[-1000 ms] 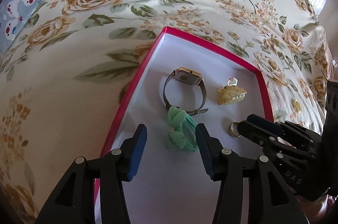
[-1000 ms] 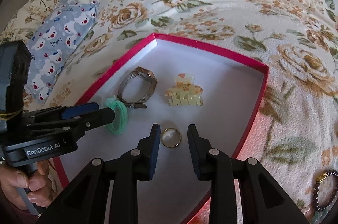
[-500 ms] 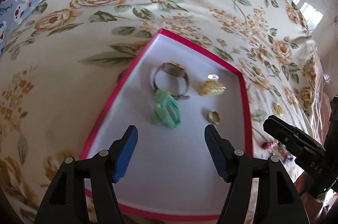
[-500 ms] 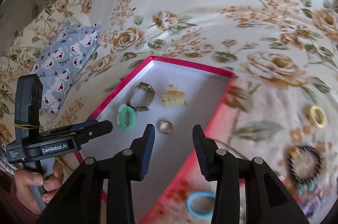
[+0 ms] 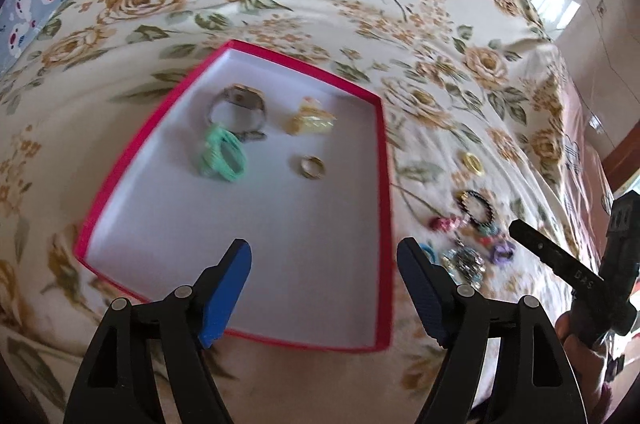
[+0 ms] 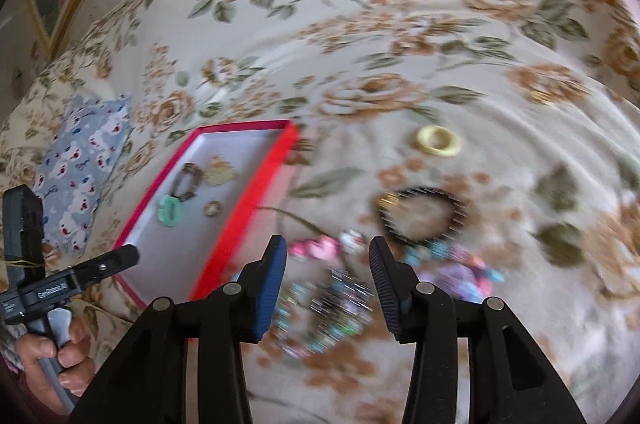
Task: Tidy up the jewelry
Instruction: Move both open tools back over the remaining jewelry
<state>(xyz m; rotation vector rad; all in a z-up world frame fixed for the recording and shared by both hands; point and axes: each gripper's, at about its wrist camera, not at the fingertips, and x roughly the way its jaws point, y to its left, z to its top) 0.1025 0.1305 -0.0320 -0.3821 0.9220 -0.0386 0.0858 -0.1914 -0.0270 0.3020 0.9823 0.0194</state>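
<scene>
A floral bedspread (image 5: 280, 3) with tan roses covers the bed that carries everything. At its far left edge lies a blue pillow (image 6: 80, 159) printed with small bears.

Left of centre sits a shallow red box (image 5: 382, 183) with a white floor. Four pieces lie in its far half: a wristwatch (image 5: 238, 103) near the far left corner, a mint green hair tie (image 5: 222, 155) touching the watch strap on the near side, a pale yellow claw clip (image 5: 310, 121) to the right of the watch, and a gold ring (image 5: 313, 166) alone, nearer than the clip. The near half of the box floor is bare.

The left gripper (image 5: 324, 288) hangs over the near edge of the box. Its blue jaws stand wide apart and have just been opening; nothing is between them.

Right of the box, loose jewelry lies on the bedspread: a yellow ring (image 6: 438, 139) farthest away, a black beaded bracelet (image 6: 424, 214) nearer, then a blurred cluster with a pink piece (image 6: 316, 248), a purple piece (image 6: 460, 278) and a multicoloured beaded bracelet (image 6: 332, 308).

The right gripper (image 6: 326, 284) hangs above that cluster, jaws parted and just opened further, clamped on nothing. The beaded bracelet shows in the gap below them; whether they touch it cannot be told through the blur.
</scene>
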